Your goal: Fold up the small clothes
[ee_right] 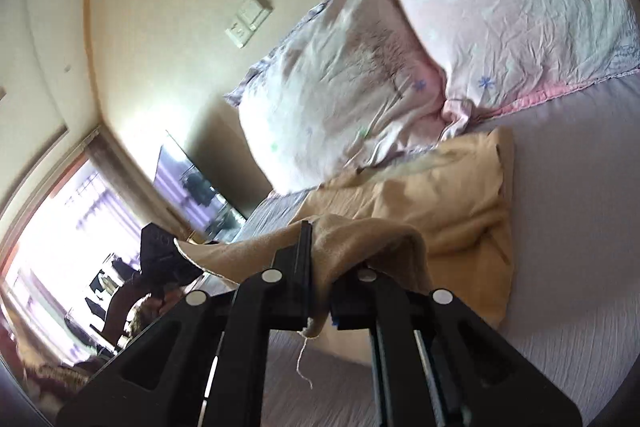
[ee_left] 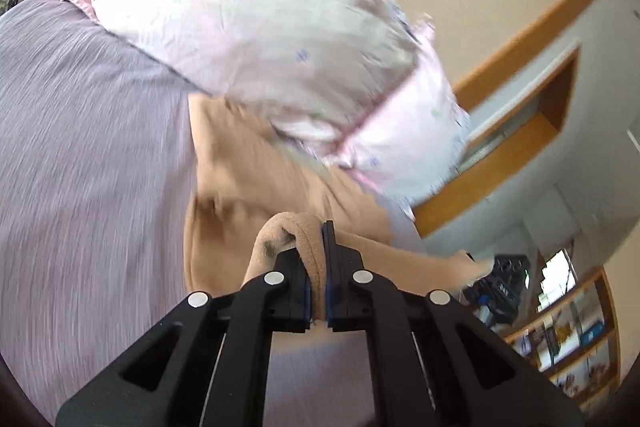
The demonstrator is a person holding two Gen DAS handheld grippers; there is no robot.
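A tan fleece garment [ee_left: 240, 183] lies on the lilac bed sheet [ee_left: 80, 147] below the pillows. My left gripper [ee_left: 318, 247] is shut on a rolled hem of the garment, held up off the sheet. In the right wrist view the same tan garment [ee_right: 452, 203] stretches from the bed to my right gripper [ee_right: 320, 251], which is shut on another edge; cloth drapes over its right finger and a loose thread hangs below. The left gripper [ee_right: 160, 247] shows at the left of the right wrist view, holding the garment's far corner.
Two pale flowered pillows [ee_left: 256, 23] [ee_right: 500, 7] lie at the head of the bed, touching the garment's far edge. A beige wall with a switch plate [ee_right: 248, 19], a window [ee_right: 60, 227], a wooden shelf unit [ee_left: 568, 327] and a wood-trimmed niche [ee_left: 520, 131] surround the bed.
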